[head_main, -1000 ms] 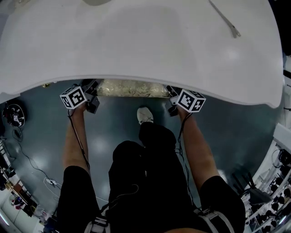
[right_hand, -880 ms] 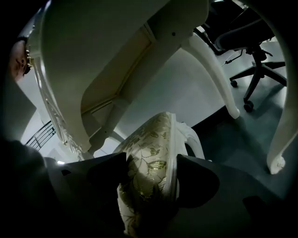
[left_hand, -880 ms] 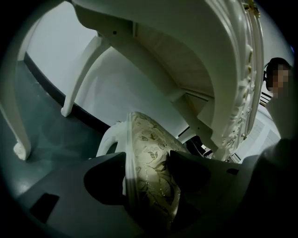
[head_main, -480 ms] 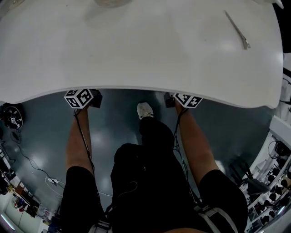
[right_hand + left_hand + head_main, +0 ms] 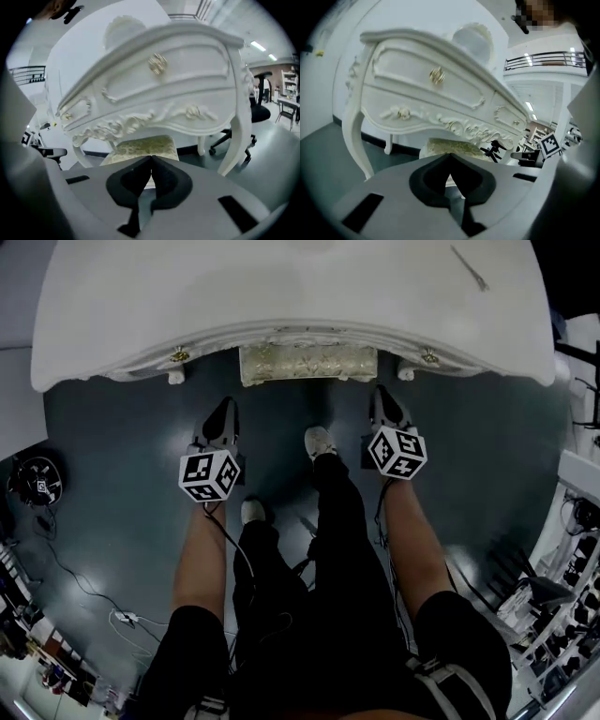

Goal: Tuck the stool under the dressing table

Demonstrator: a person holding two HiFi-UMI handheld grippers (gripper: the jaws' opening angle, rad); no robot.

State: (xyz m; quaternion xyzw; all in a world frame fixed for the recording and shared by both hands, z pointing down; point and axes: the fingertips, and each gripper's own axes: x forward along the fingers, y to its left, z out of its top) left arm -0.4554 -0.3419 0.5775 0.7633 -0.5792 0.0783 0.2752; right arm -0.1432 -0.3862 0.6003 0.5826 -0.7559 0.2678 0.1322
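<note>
While both grippers hang in front of the white dressing table (image 5: 281,287), the stool (image 5: 307,364) stands under it, in the knee space between the front legs. In the head view only the front strip of its pale gold patterned cushion shows past the table's scalloped front edge.

The left gripper (image 5: 223,413) hovers over the dark floor (image 5: 122,437) short of the table's front, well clear of the stool. Its own view shows its jaws pressed together tip to tip with nothing between them (image 5: 450,154). The right gripper (image 5: 382,401) is likewise short of the table's front, a little nearer to it than the left one. Its jaws also meet at the tips and grip nothing (image 5: 151,158).

Seen from the left gripper view, the table (image 5: 417,89) rises tilted, with a gold drawer knob (image 5: 437,75) on its carved front and the stool's cushion (image 5: 454,146) beneath the ornate apron. From the right gripper view the table (image 5: 164,89) shows another gold knob (image 5: 157,63), the cushion (image 5: 145,145) below the apron, and a black office chair (image 5: 255,117) beyond the table's leg.

A slim metallic object (image 5: 467,268) lies on the tabletop near its far right corner. The person's white shoe (image 5: 321,440) is planted on the floor before the table, between the two grippers.
</note>
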